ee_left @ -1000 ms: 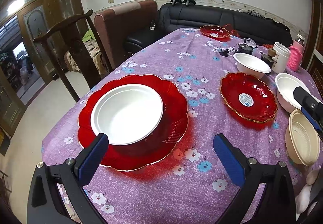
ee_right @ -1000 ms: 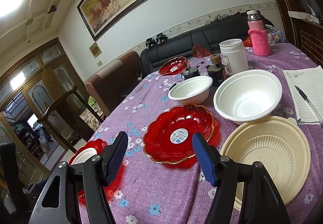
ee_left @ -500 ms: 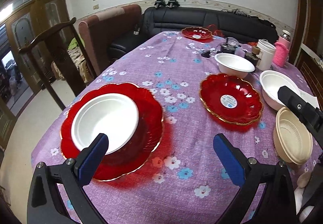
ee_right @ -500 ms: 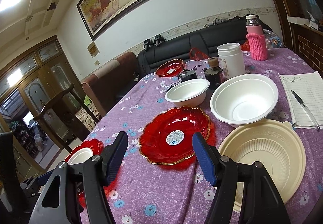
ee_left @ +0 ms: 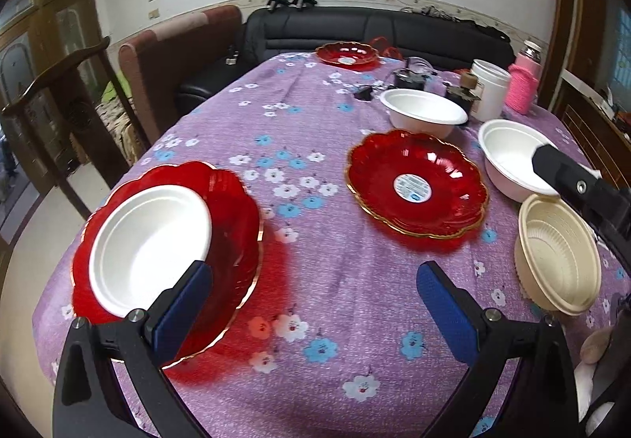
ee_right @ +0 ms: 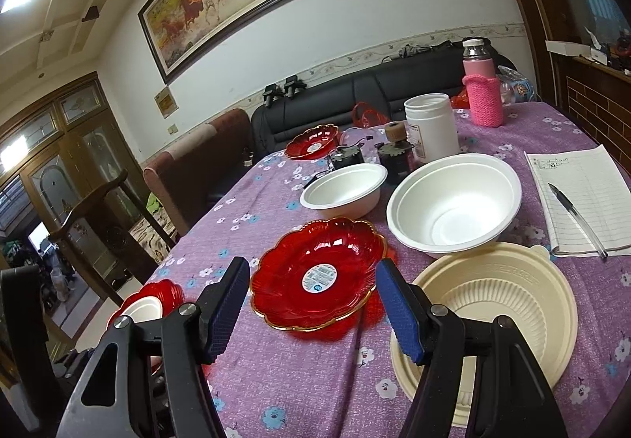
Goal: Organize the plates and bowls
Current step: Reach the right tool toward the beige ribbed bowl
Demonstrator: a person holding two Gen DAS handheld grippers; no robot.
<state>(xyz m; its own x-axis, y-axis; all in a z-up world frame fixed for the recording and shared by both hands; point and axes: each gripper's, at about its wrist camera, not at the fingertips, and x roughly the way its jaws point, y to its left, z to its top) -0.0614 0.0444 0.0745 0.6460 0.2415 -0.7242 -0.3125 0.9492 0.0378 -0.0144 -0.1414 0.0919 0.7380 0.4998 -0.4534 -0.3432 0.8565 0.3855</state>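
Here, glossy scalloped red plate with gold rim; both grippers' fingers apart, empty.

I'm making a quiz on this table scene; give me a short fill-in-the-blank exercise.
1. The white bowl near the table's edge sits on a ____ plate.
2. The pen lies on a lined ____.
3. The bottle wears a knitted sleeve coloured ____.
4. Both grippers' jaws are ____.

Missing words: red; notebook; pink; open

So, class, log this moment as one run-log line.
left tongs: open, empty | right tongs: open, empty | white bowl: on red plate | cream bowl: unstacked
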